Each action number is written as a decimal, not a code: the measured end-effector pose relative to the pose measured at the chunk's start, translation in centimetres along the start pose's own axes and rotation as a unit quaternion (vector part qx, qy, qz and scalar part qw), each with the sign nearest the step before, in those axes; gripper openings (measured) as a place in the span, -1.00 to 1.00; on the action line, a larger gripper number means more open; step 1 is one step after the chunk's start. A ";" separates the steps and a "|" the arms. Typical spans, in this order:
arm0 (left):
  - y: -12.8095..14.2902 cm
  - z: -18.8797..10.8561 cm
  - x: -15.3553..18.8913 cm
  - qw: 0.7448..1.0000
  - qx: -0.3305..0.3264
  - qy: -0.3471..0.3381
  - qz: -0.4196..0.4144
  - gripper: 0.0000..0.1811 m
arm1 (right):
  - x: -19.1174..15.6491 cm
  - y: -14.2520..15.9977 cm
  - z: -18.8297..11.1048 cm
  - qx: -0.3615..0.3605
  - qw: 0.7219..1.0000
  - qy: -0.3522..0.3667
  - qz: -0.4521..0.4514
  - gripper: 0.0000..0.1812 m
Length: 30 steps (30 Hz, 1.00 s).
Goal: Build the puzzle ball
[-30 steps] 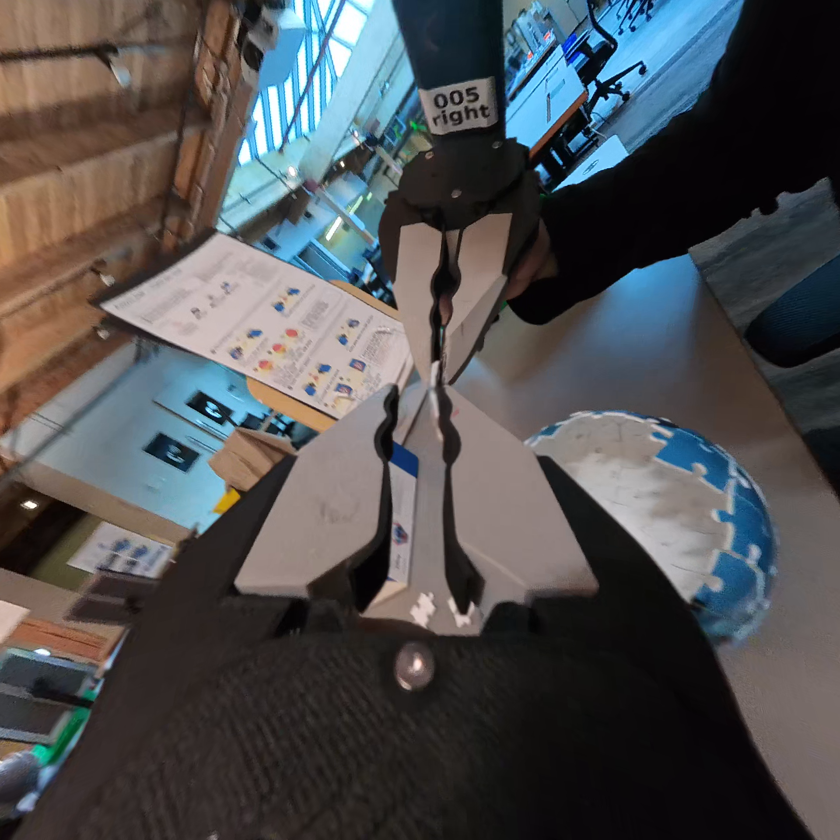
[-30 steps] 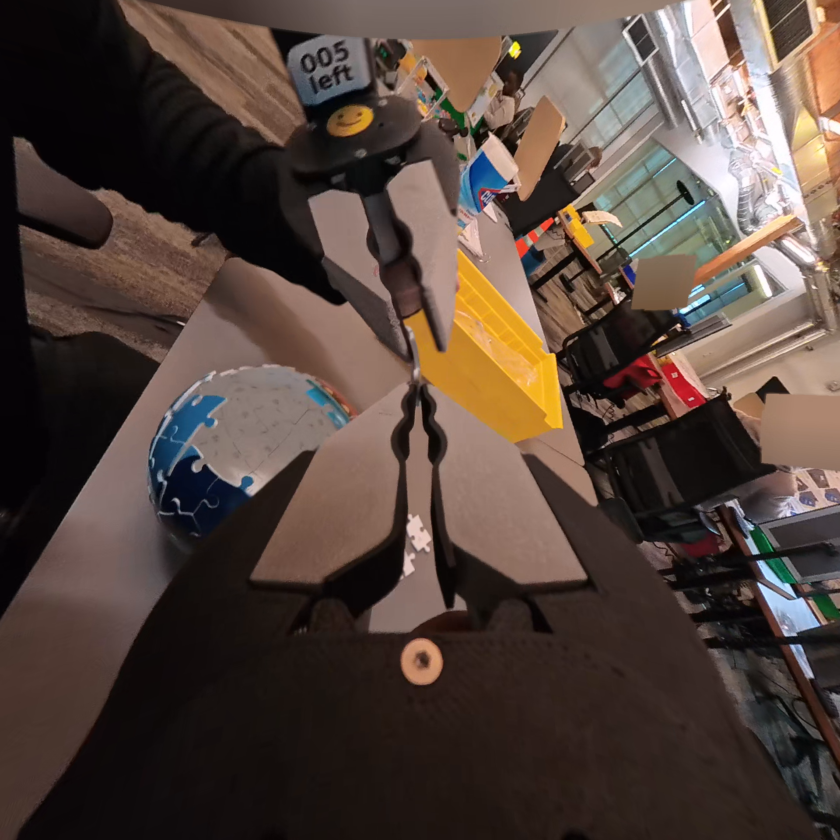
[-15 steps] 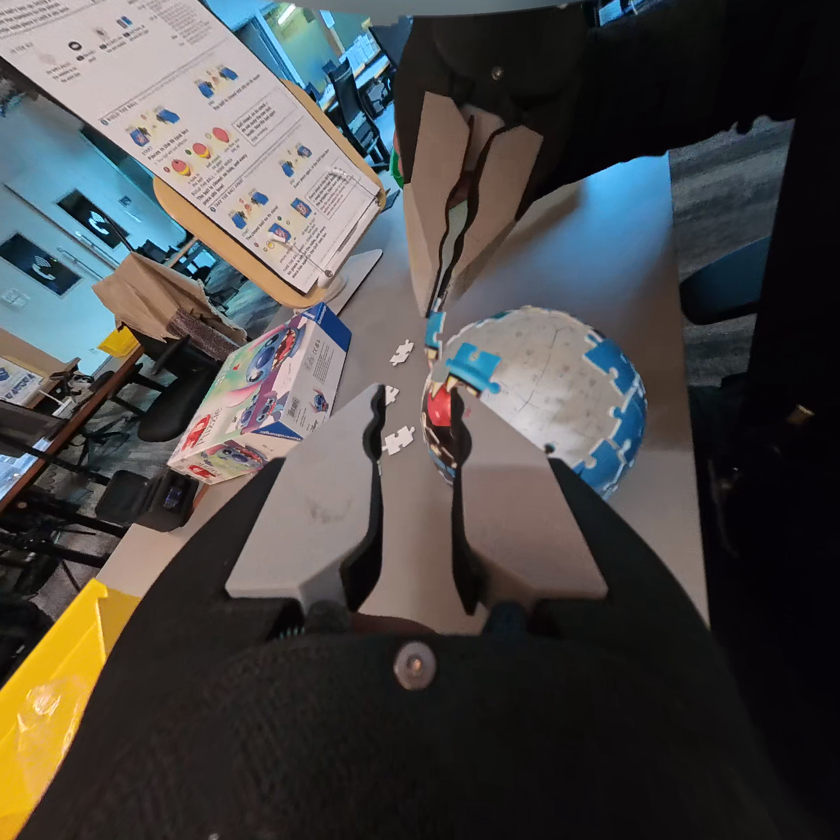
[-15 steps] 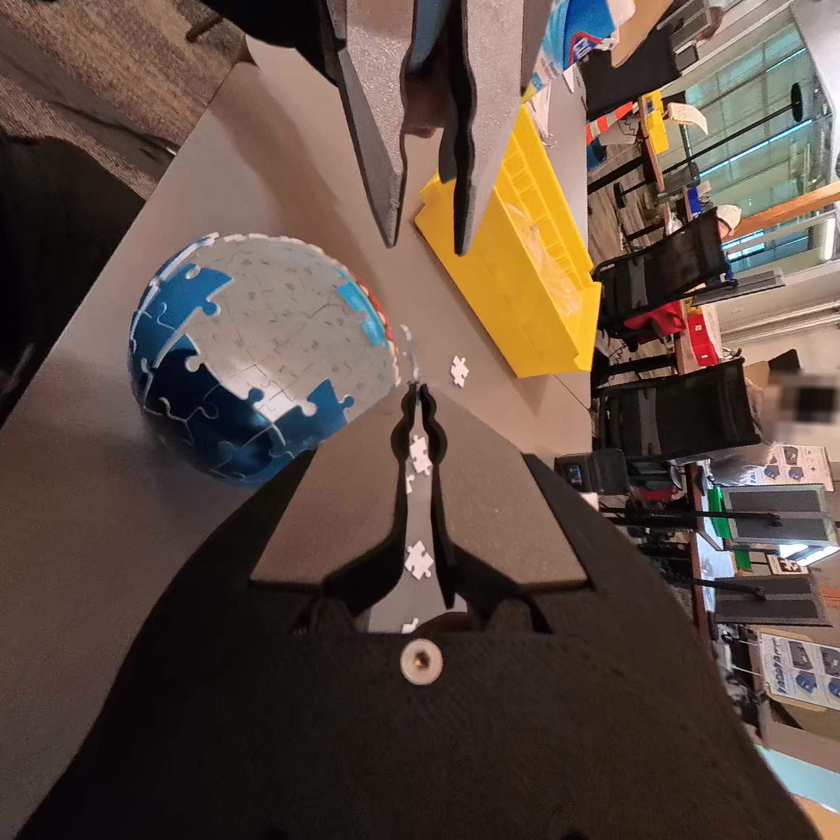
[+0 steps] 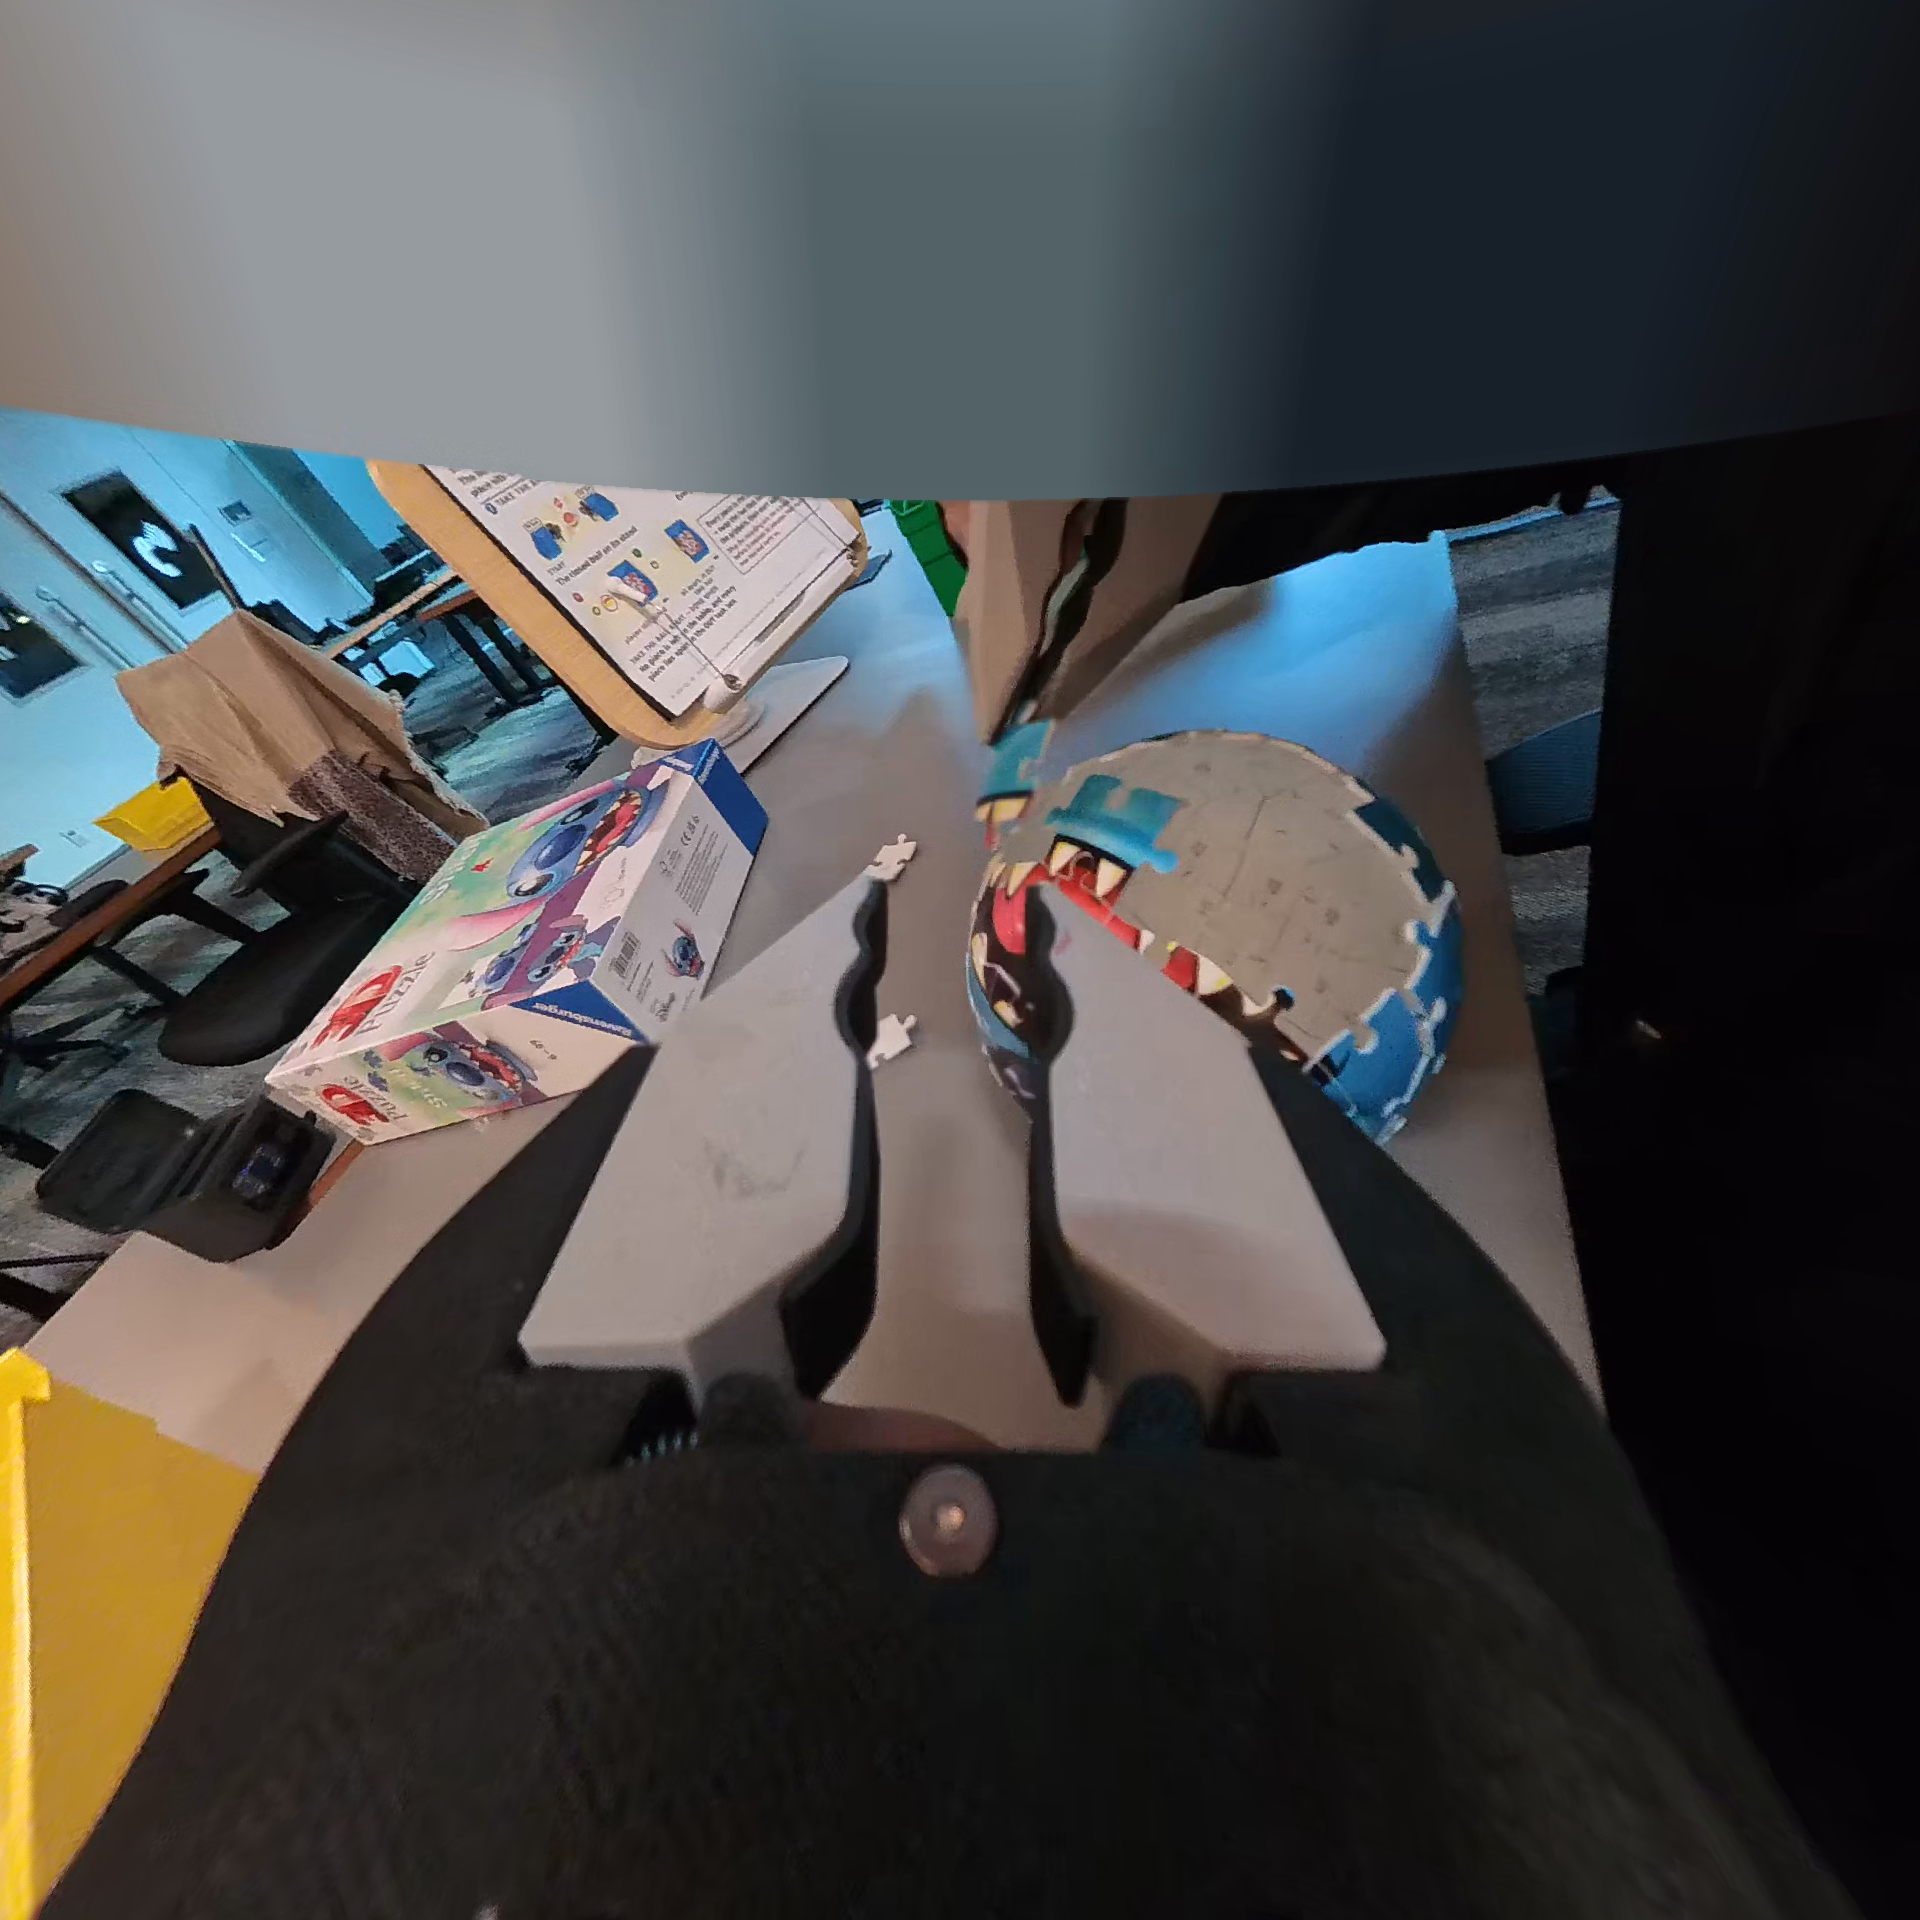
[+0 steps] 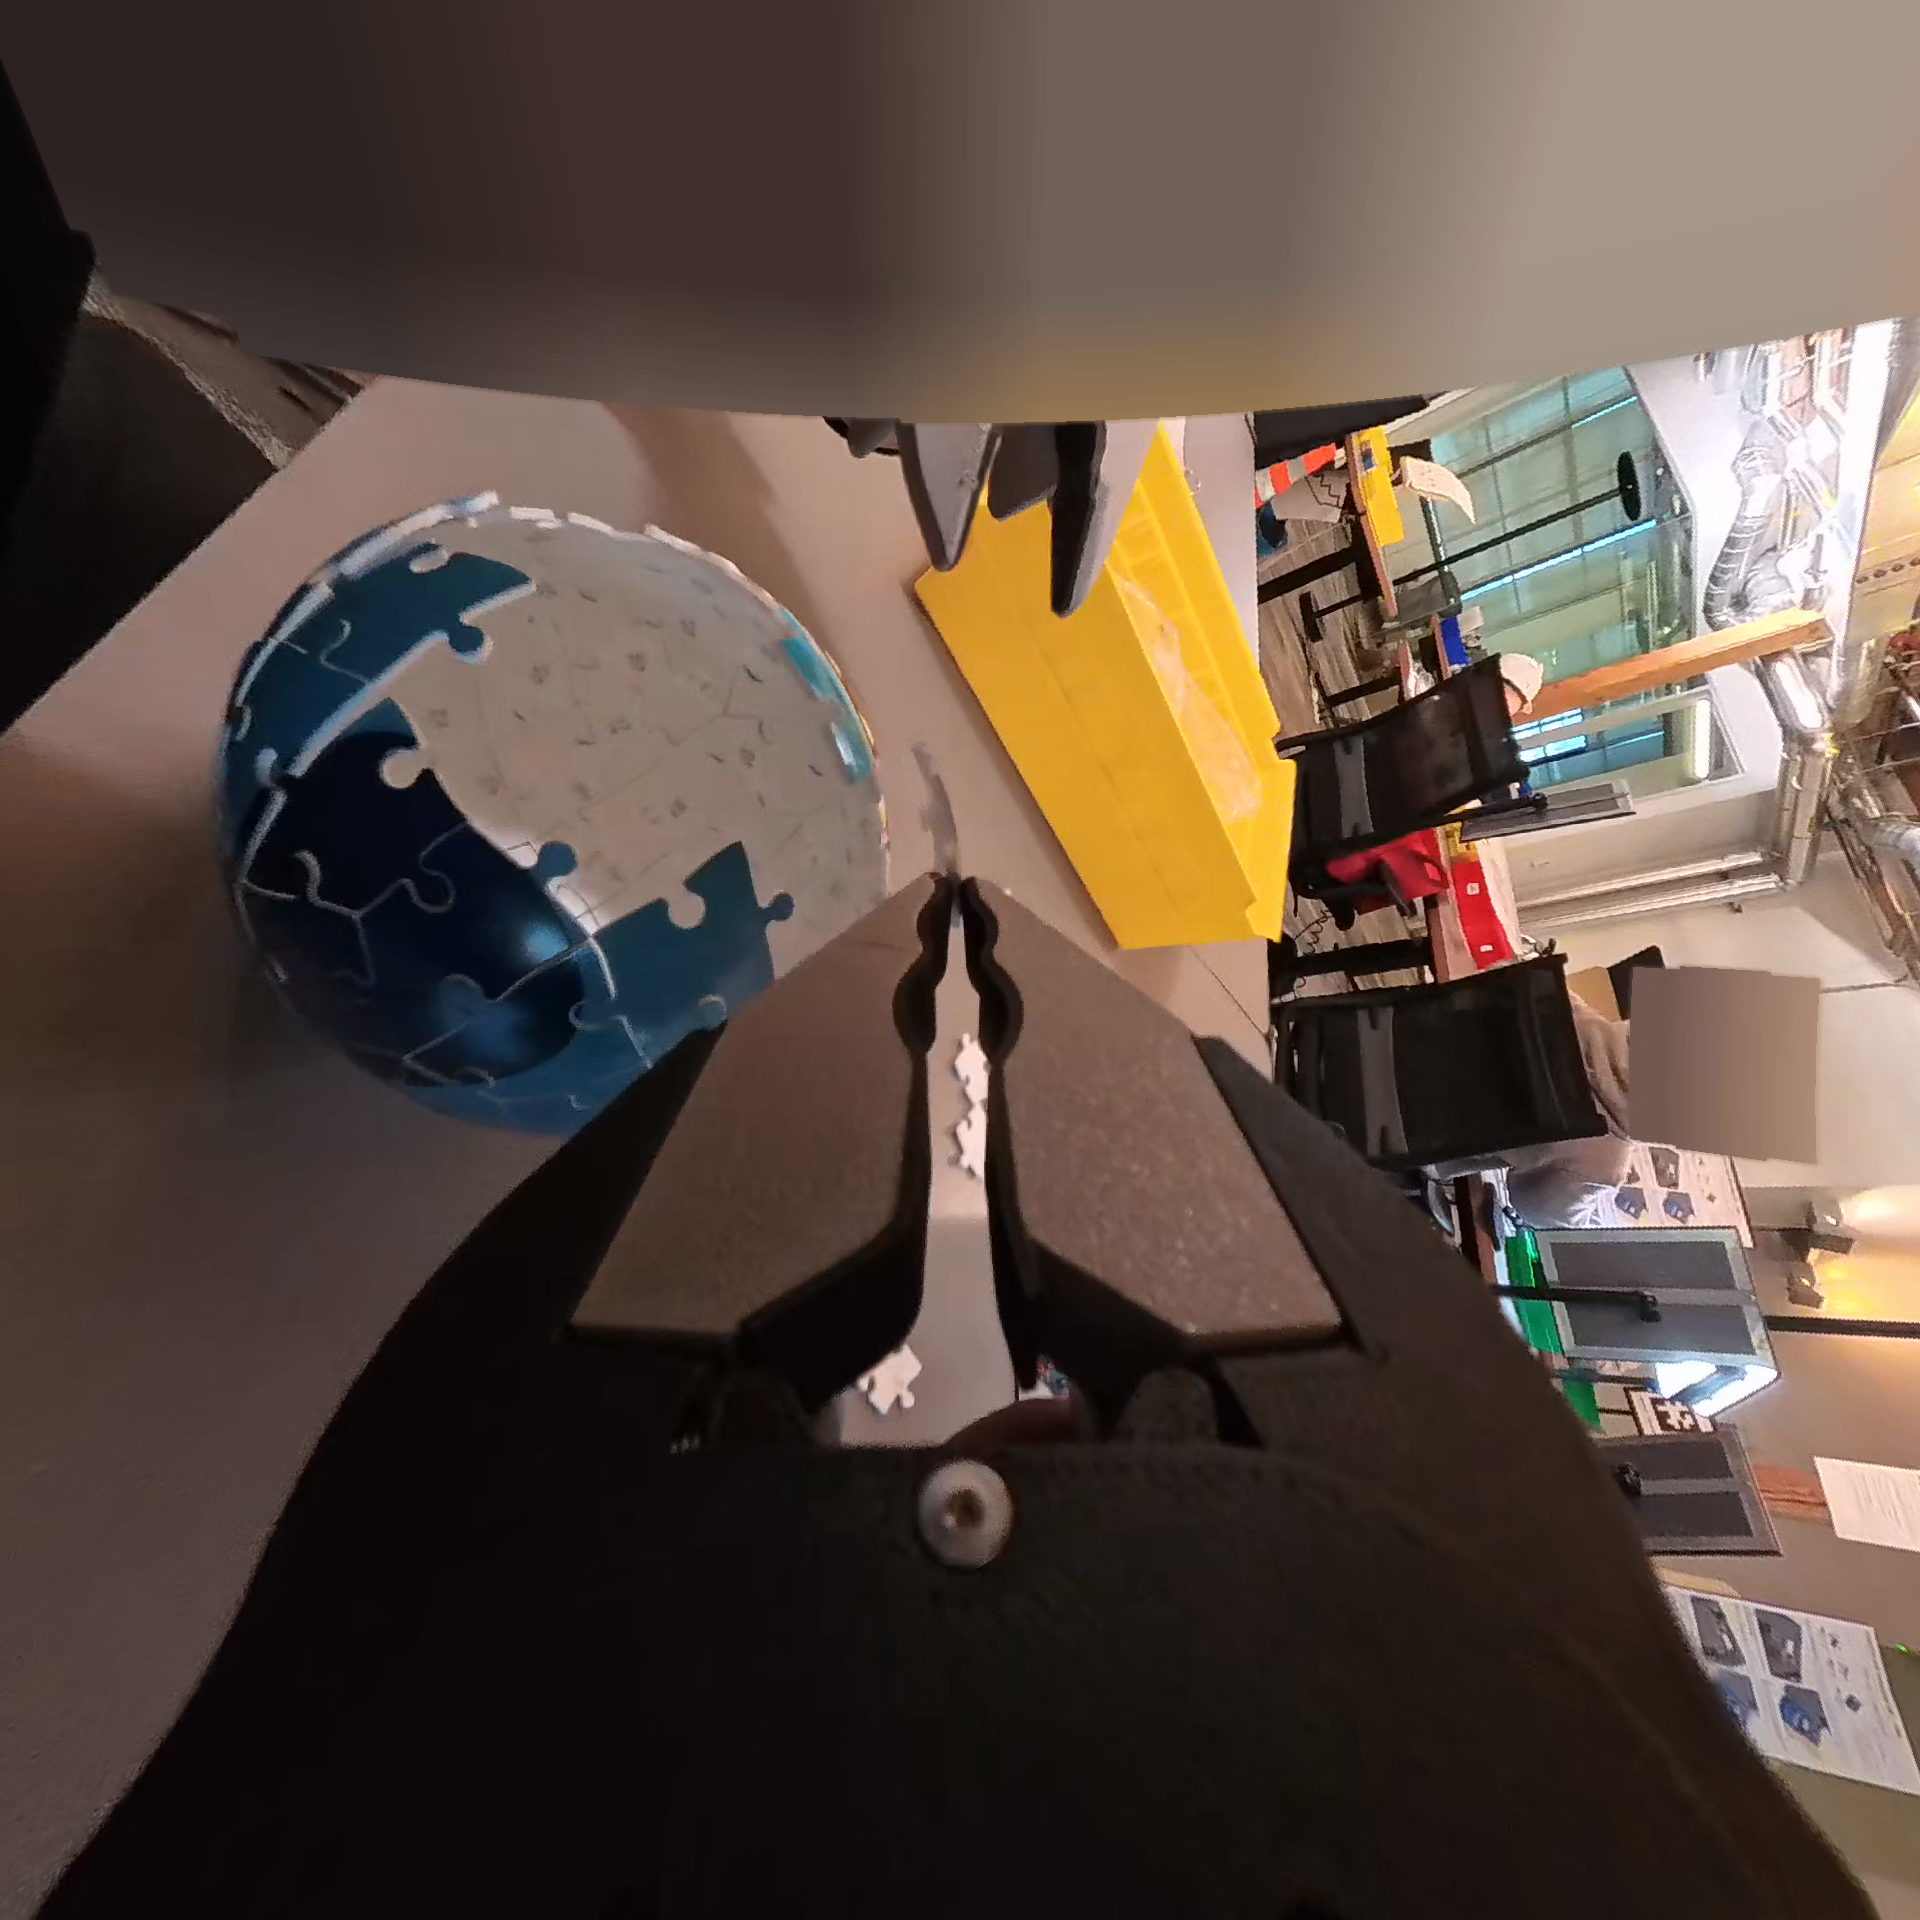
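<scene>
Blue-and-white, the half-built puzzle ball [image 6: 540, 821] sits on the table at my ten o'clock. My right gripper [image 6: 951, 883] pinches a puzzle piece [image 6: 938, 805] beside its open rim; the left gripper [image 5: 956, 914] hangs empty, fingers apart. I'd brace the ball left, then seat tabs gently.

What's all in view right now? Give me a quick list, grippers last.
puzzle ball: one, blue and white, part built with an open gap, on the table.
held piece: one, seen edge-on, at the right gripper's tips beside the ball.
loose pieces: at least three, white backs up, on the table near the ball.
puzzle box: one, colourful, lying left of the ball.
instruction stand: one, wooden with a printed sheet, behind the box.
yellow bin: one, beyond the ball.
table: one, grey.
left gripper: open, empty.
right gripper: shut on the held piece.
</scene>
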<state>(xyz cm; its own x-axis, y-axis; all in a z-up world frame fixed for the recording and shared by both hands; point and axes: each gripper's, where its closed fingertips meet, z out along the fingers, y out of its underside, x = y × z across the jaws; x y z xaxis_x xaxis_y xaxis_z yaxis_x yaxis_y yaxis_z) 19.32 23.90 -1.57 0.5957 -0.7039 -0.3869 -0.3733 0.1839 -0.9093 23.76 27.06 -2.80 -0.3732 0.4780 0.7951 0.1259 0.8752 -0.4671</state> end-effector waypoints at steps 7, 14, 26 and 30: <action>-0.1 1.1 1.5 0.999 -0.015 0.037 0.007 -0.69 | -0.5 0.2 0.2 -0.012 1.000 -0.010 -0.013 -1.00; -0.2 2.2 2.9 0.997 -0.032 0.067 0.018 -0.66 | -1.1 0.4 0.6 -0.024 0.999 -0.008 -0.037 -1.00; -0.2 2.6 3.5 0.995 -0.045 0.079 0.026 -0.62 | -1.5 0.4 0.5 -0.019 0.999 -0.023 -0.038 -1.00; 0.1 2.9 3.7 0.994 -0.057 0.084 0.034 -0.61 | -1.6 0.4 0.4 -0.018 0.999 -0.028 -0.042 -1.00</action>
<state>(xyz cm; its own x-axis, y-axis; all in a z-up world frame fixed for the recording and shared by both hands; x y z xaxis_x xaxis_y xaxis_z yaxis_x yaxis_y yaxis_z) 23.56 23.32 -3.53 0.4434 -0.7986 -0.4070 -0.4926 0.1622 -0.8550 24.01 26.61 -4.46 -0.4347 0.3992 0.8073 0.1244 0.9144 -0.3852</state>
